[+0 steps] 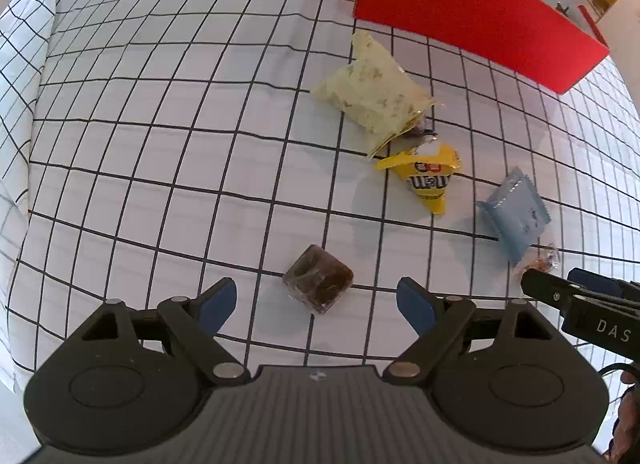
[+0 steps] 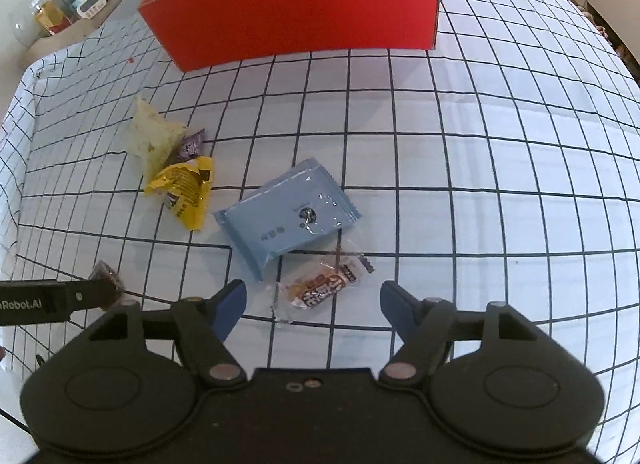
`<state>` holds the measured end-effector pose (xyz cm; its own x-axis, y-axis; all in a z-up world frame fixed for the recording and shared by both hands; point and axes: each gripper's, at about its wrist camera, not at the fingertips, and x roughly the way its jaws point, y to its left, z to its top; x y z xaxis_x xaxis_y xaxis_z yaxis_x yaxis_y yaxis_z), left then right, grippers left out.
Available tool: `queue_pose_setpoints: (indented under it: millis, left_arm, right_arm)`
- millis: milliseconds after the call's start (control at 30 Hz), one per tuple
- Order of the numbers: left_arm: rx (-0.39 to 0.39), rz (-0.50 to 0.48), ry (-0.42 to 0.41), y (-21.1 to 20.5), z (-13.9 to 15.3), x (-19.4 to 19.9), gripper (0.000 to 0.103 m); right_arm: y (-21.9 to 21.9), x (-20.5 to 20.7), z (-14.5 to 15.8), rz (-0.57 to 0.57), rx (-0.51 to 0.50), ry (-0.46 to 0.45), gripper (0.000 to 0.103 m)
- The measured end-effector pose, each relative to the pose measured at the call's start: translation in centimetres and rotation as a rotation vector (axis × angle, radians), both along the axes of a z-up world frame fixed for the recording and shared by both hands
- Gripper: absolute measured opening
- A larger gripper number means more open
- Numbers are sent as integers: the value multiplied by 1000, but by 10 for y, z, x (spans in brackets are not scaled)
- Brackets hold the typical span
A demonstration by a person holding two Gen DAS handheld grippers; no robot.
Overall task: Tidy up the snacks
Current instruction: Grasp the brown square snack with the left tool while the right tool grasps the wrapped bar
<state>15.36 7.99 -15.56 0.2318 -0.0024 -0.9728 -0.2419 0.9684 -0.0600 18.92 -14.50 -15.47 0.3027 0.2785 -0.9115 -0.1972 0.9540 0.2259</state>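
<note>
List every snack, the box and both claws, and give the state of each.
Red box: upright, open top.
Brown square snack: flat, between left claw fingers, ungripped.
Clear-wrapped candy: flat, between right claw fingers, ungripped.
Blue packet: flat, sealed.
Yellow candy bag: crumpled.
Pale pouch: lying, overlapping a small purple packet.

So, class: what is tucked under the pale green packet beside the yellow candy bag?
A small dark purple wrapped sweet pokes out from under the pale green packet, next to the yellow candy bag. Most of the sweet is covered, so its label cannot be read.
</note>
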Motion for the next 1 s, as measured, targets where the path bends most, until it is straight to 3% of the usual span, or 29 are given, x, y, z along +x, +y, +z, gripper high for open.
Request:
queue_pose_setpoints:
  millis: [67, 133, 500, 800, 1000]
  left_arm:
    - [-1, 3, -1, 1, -4, 1, 83]
    - [2, 0, 1, 0, -7, 2, 70]
    - [-6, -6, 22, 0, -19, 2, 40]
    - [-26, 17, 8, 4, -16, -4, 37]
    - [-42, 39, 0, 5, -11, -9, 36]
  right_arm:
    - [2, 1, -3, -1, -5, 4, 67]
    - [3, 2, -5, 0, -6, 11, 61]
    - [7, 3, -10, 12, -15, 4, 36]
    - [0, 1, -11, 14, 10, -6, 20]
    - [-9, -9, -5, 17, 21, -21, 17]
